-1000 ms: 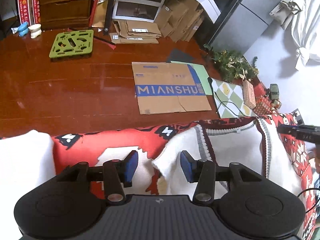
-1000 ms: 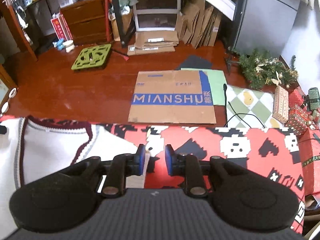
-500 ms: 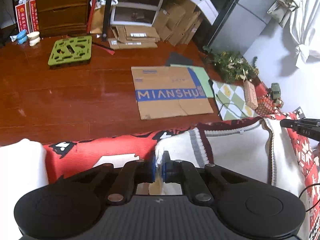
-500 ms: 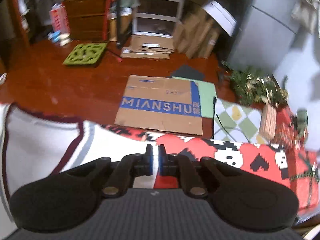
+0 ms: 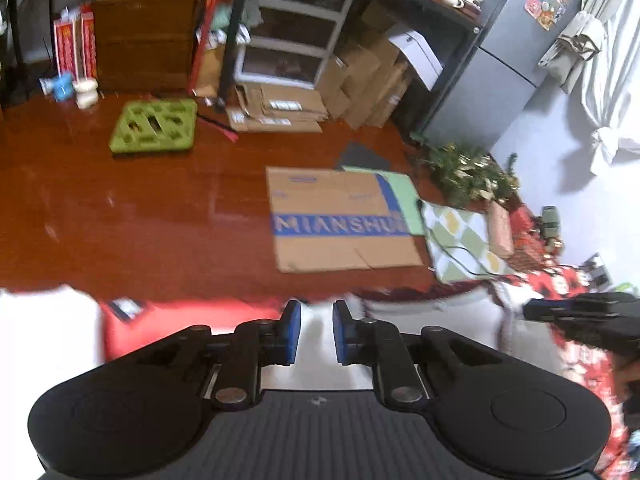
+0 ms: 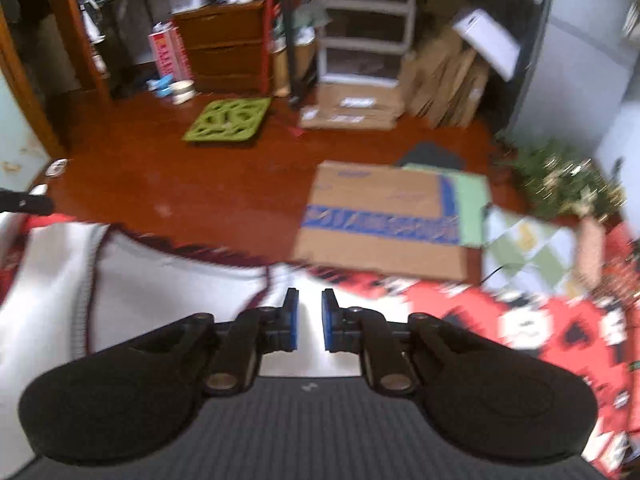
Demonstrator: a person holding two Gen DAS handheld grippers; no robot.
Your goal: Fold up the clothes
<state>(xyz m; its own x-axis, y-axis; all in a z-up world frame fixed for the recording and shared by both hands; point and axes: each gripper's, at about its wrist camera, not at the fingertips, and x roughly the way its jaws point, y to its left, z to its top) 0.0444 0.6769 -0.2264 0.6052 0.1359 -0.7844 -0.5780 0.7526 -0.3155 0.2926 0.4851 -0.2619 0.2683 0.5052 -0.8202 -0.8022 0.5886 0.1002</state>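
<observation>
The white knitted vest (image 6: 160, 280) with maroon and grey trim lies on a red-and-white patterned cloth (image 6: 520, 320), spreading leftward from the right fingers and rightward from the left ones.

The left gripper (image 5: 316, 312) has its blue-padded fingers (image 5: 290, 332) set narrow. They have just been opening slightly, and white knit fills the small gap between them, so it appears to pinch the vest's edge. The right gripper (image 6: 306, 304) is much the same: a narrow gap that has just been opening a touch, with white fabric between the pads and the maroon border running up to the left-hand finger. Motion blur keeps me from being sure how firmly either one bites.

As for progress, I judge the fold is only beginning. Both edges look taken up, but the body of the vest is mostly spread flat, with no doubled layer visible. Bringing the gripped edge over, laying it down, smoothing it and any second fold all remain to be done.
</observation>
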